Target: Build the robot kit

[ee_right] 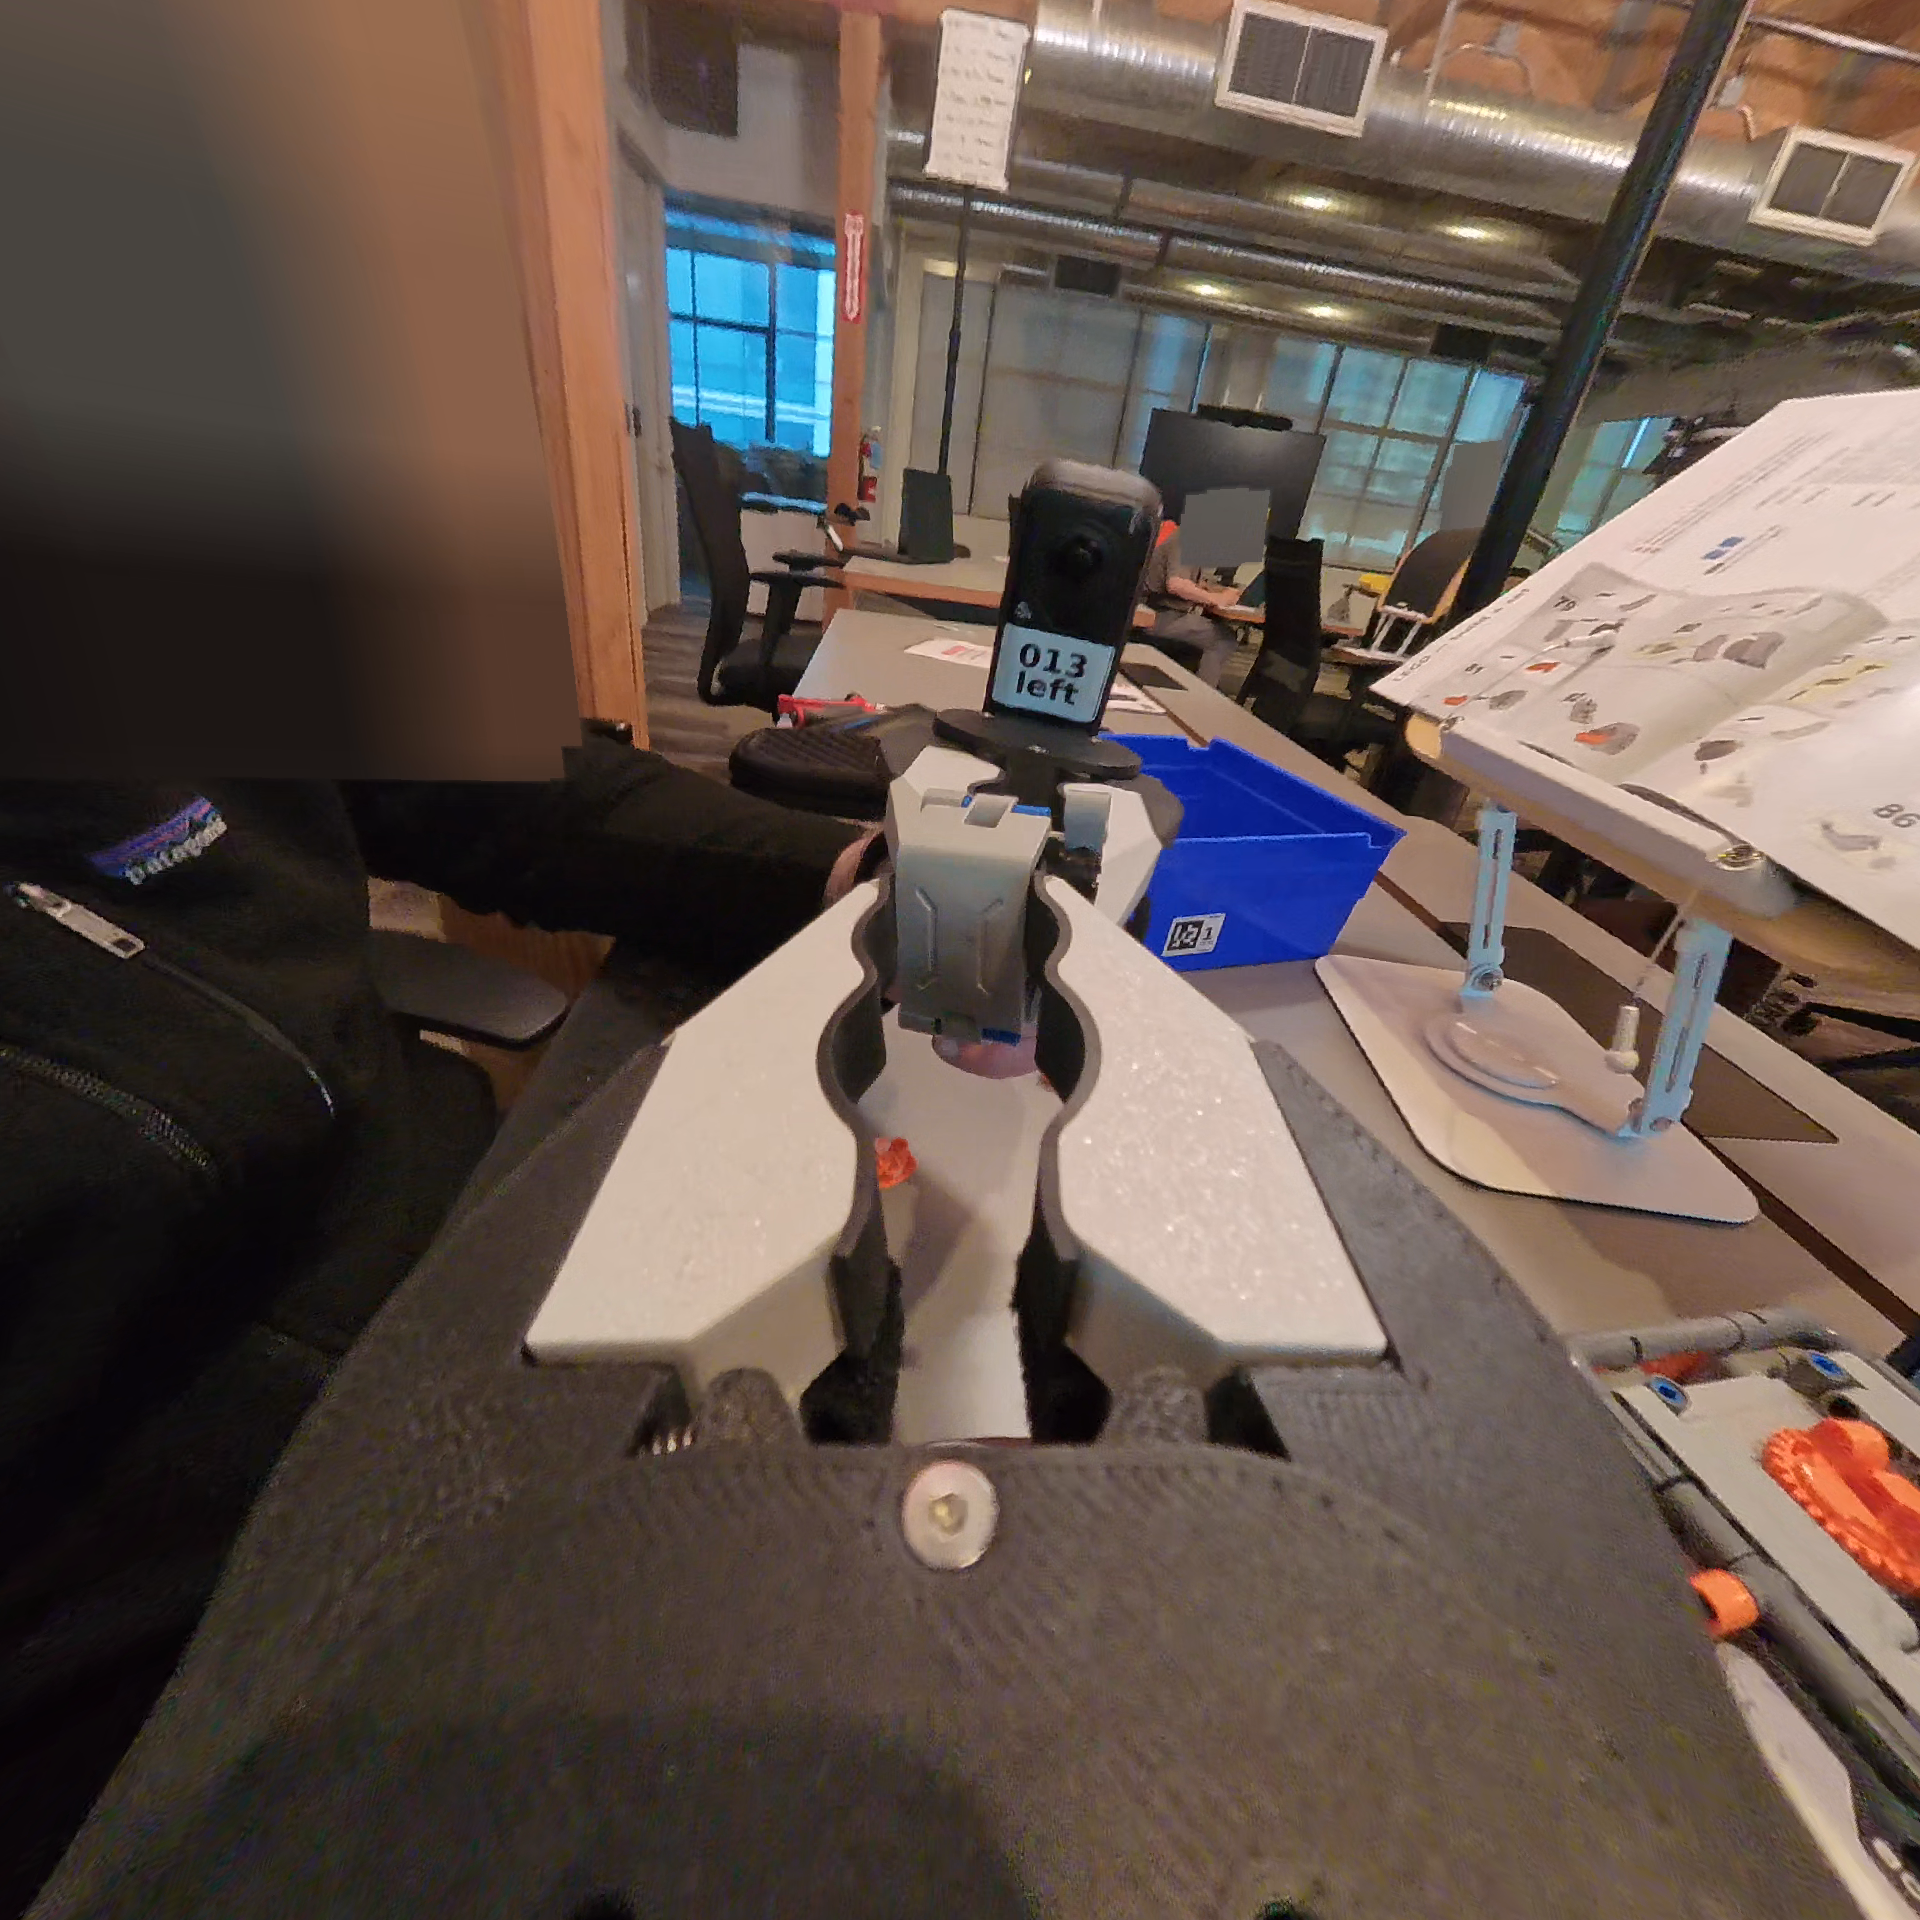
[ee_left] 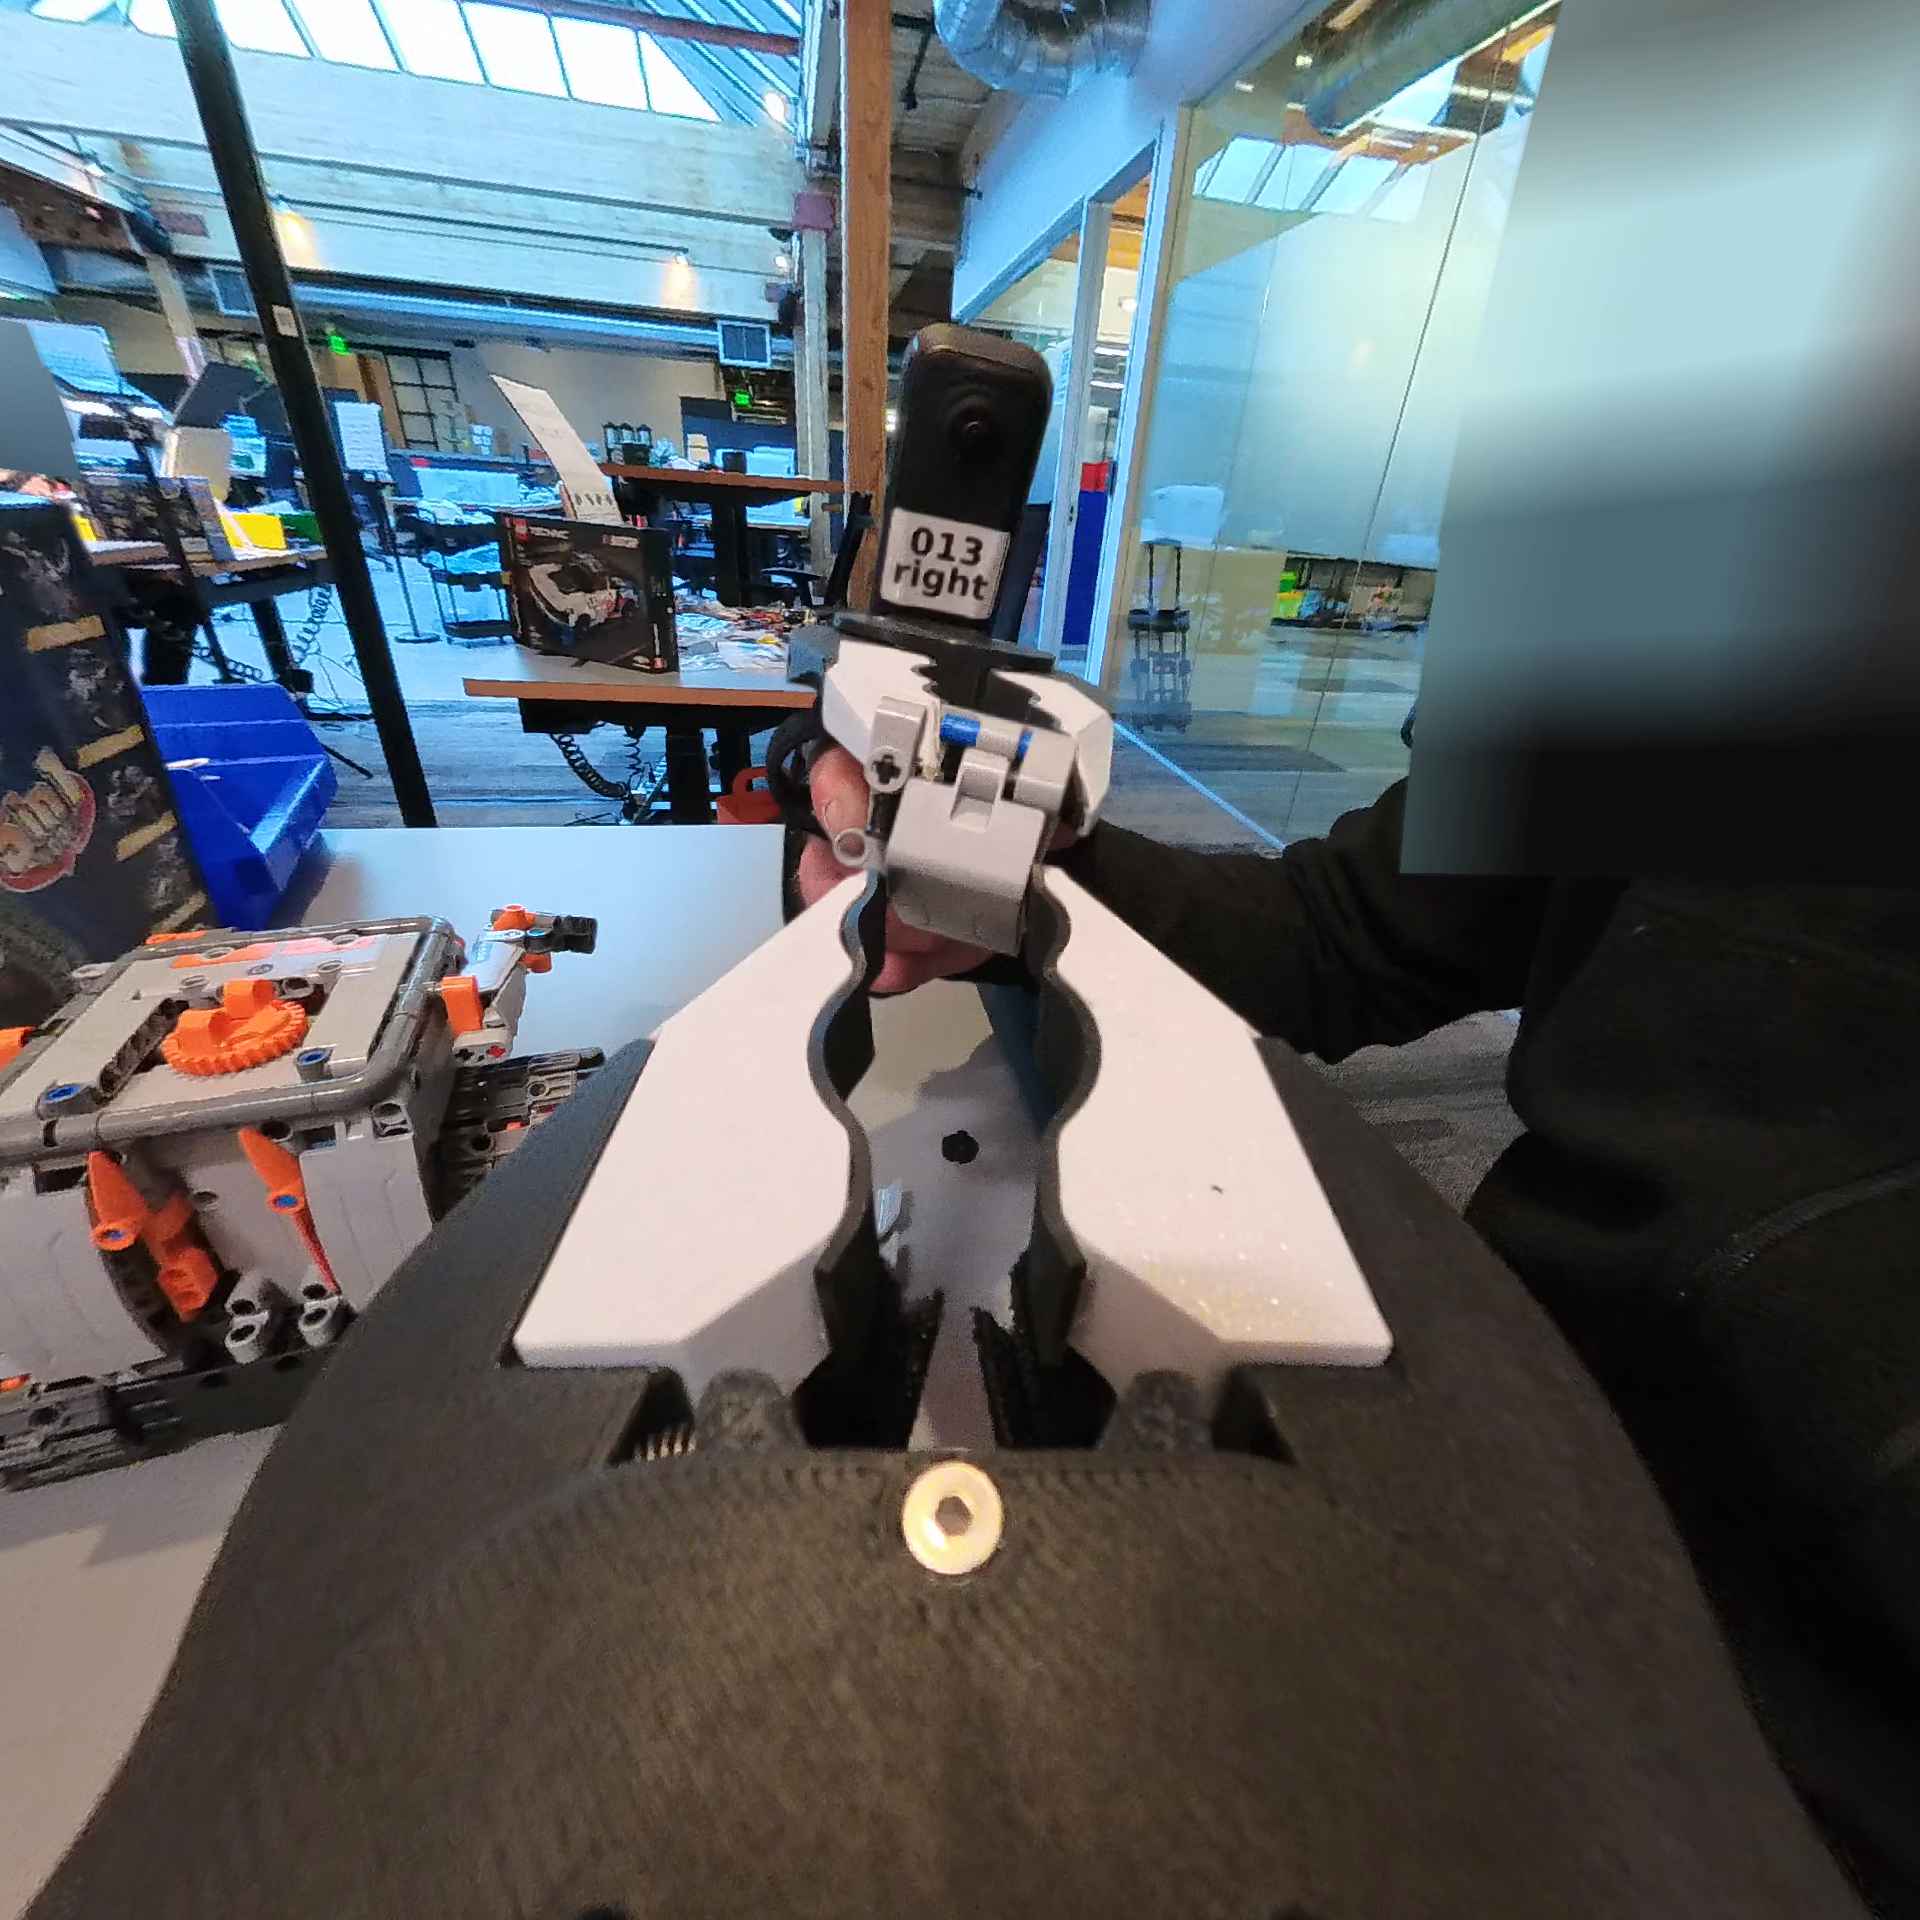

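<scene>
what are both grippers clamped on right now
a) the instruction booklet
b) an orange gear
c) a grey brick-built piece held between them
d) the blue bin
c: the left gripper and the right gripper meet tip to tip, each shut on the same grey piece, held above the table.

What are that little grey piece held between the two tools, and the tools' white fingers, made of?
The grey piece looks like moulded plastic: smooth, satin, with crisp edges and pin holes. The left gripper has white fingers that look like 3D-printed plastic, matte and faintly grainy, though I can't be sure.
</scene>
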